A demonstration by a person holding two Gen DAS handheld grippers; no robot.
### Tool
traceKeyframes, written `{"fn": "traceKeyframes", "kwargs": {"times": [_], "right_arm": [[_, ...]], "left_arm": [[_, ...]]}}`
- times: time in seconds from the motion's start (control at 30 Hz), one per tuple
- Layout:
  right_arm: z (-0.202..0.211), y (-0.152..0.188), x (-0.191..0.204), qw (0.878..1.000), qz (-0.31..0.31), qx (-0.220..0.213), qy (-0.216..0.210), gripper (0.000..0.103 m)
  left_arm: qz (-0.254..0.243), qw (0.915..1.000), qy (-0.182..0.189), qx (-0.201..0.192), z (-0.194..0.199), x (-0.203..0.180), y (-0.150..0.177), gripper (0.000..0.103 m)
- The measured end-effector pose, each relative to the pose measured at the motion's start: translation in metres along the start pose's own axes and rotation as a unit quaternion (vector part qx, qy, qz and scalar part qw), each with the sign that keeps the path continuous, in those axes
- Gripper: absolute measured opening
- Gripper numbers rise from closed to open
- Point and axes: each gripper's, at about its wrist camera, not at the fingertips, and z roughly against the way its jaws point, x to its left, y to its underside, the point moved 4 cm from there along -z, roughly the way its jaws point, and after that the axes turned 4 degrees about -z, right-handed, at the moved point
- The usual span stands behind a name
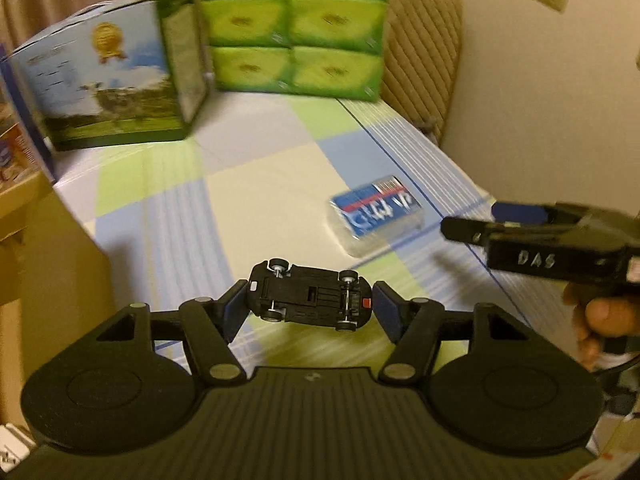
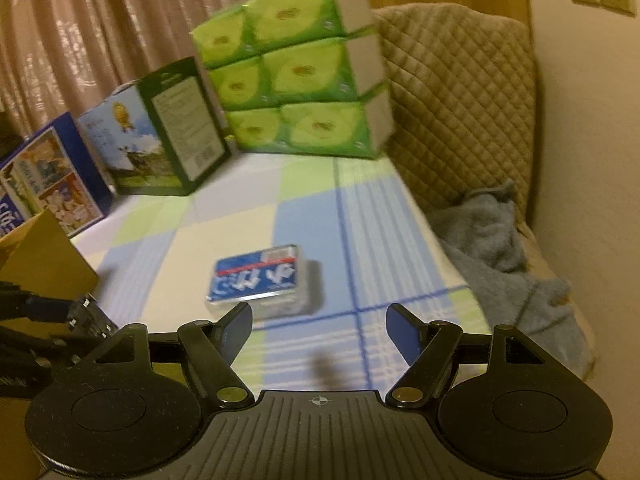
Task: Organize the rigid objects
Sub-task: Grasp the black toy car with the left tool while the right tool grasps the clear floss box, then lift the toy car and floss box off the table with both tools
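My left gripper [image 1: 307, 304] is shut on a black toy car [image 1: 308, 298], gripped nose and tail, underside and wheels facing the camera, held above the checked tablecloth [image 1: 256, 200]. A clear plastic box with a blue and red label [image 1: 376, 214] lies on the cloth ahead and to the right; it also shows in the right wrist view [image 2: 262, 280], just beyond my right gripper [image 2: 318, 320]. The right gripper is open and empty. It shows from the side in the left wrist view [image 1: 472, 226], near the box.
A stack of green tissue packs [image 1: 296, 28] and a carton with a cow picture [image 1: 108, 80] stand at the table's back. A cardboard box [image 2: 44, 264] is at the left. A quilted chair [image 2: 460, 100] with a grey cloth [image 2: 504, 264] is at the right.
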Motion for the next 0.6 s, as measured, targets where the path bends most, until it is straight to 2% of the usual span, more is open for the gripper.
{"fn": "traceKeyframes", "kwargs": {"times": [0.07, 0.13, 0.2, 0.37, 0.47, 0.6], "right_arm": [[-0.006, -0.002, 0.01, 1.0, 0.008, -0.006, -0.008, 0.077], [-0.013, -0.003, 0.021, 1.0, 0.017, -0.014, -0.009, 0.089], [-0.022, -0.004, 0.031, 0.999, 0.026, -0.016, -0.01, 0.091], [-0.052, -0.002, 0.05, 0.998, 0.057, -0.004, 0.002, 0.092], [-0.073, 0.002, 0.052, 0.997, 0.078, 0.006, 0.028, 0.092], [-0.092, 0.009, 0.047, 0.997, 0.073, 0.016, 0.035, 0.092]], "left_arm": [[0.012, 0.9999, -0.007, -0.01, 0.007, 0.009, -0.002, 0.062], [0.023, 0.9995, -0.009, -0.02, 0.014, 0.016, -0.004, 0.062], [0.032, 0.999, -0.01, -0.029, 0.02, 0.023, -0.007, 0.062], [0.043, 0.9981, -0.007, -0.043, 0.029, 0.03, -0.009, 0.062], [0.043, 0.9979, -0.005, -0.049, 0.031, 0.031, -0.009, 0.062], [0.047, 0.9977, 0.001, -0.05, 0.033, 0.033, -0.007, 0.062]]}}
